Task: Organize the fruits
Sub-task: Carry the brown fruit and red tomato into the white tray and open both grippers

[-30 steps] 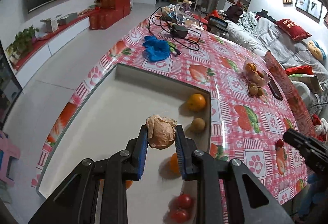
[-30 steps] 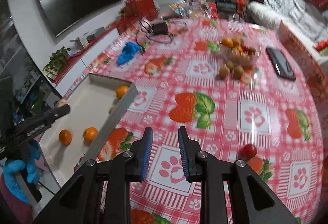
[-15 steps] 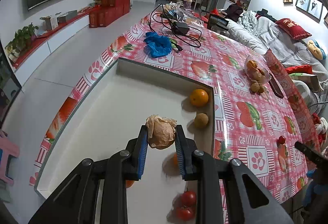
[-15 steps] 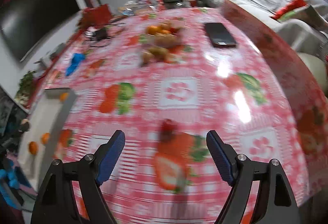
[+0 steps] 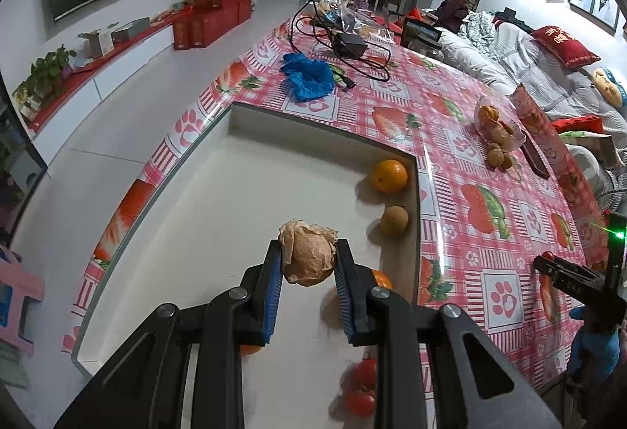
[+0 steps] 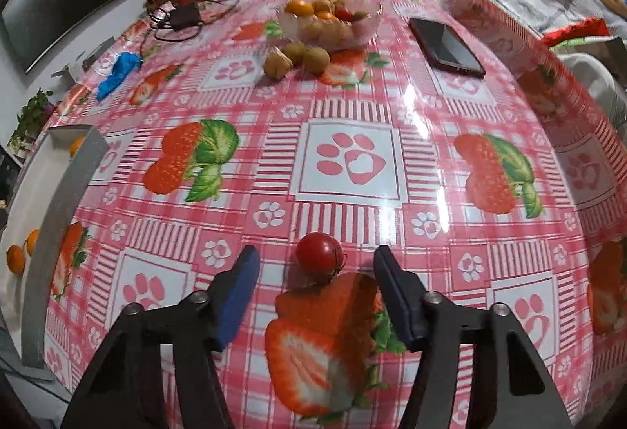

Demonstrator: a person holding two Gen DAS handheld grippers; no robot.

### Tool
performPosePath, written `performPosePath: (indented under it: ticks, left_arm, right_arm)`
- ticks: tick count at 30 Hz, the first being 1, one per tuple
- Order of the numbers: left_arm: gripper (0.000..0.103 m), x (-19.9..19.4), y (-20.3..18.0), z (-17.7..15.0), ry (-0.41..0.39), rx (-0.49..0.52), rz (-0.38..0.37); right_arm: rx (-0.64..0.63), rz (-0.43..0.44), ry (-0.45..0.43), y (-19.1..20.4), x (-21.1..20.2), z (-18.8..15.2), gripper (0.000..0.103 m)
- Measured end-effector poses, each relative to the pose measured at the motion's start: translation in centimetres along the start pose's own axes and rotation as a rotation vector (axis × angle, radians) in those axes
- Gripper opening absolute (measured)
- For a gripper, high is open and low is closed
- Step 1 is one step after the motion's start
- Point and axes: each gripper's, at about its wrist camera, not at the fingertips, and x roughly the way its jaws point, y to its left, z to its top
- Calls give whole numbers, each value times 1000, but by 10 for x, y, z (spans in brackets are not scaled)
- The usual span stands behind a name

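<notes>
Since half a second ago the right gripper (image 6: 313, 268) has closed in on the red tomato (image 6: 319, 253) — fingers spread wide, tomato between the tips, untouched, near the table's (image 6: 352, 115) front edge. Only the left view shows the left gripper (image 5: 308, 264) pinching a paper-wrapped fruit (image 5: 307, 256), held level above the white tray (image 5: 235, 193); an orange (image 5: 389, 176) sits in the tray's far right corner.

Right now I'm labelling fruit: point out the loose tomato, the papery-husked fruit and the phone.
tomato (image 6: 318, 252), right wrist view, centre of skin.
husked fruit (image 5: 309, 254), left wrist view, husk front.
phone (image 6: 446, 46), right wrist view, screen middle.
</notes>
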Motion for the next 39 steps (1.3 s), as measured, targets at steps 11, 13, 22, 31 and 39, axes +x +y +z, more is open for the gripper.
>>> performPosePath:
  ticks: [11,13,22,31,39]
  left_arm:
    - [28,5,-3,1,5,2,-10]
    - [28,5,0,0,7,-6,-10]
    - [29,5,12,-5,8,-34,-8]
    - [29,6,21,-8,12,-50,-16]
    - [29,13,15,-10,27,-41,-29]
  right_arm:
    - [15,73,8,12,-7,9,29]
    - [7,110,4,25,-11,14,29]
    - [-110,295,-36,112,-37,37,29]
    - [-217,304,-22,156,-33,36,37]
    - [-188,178,-25,122,-11,23,91]
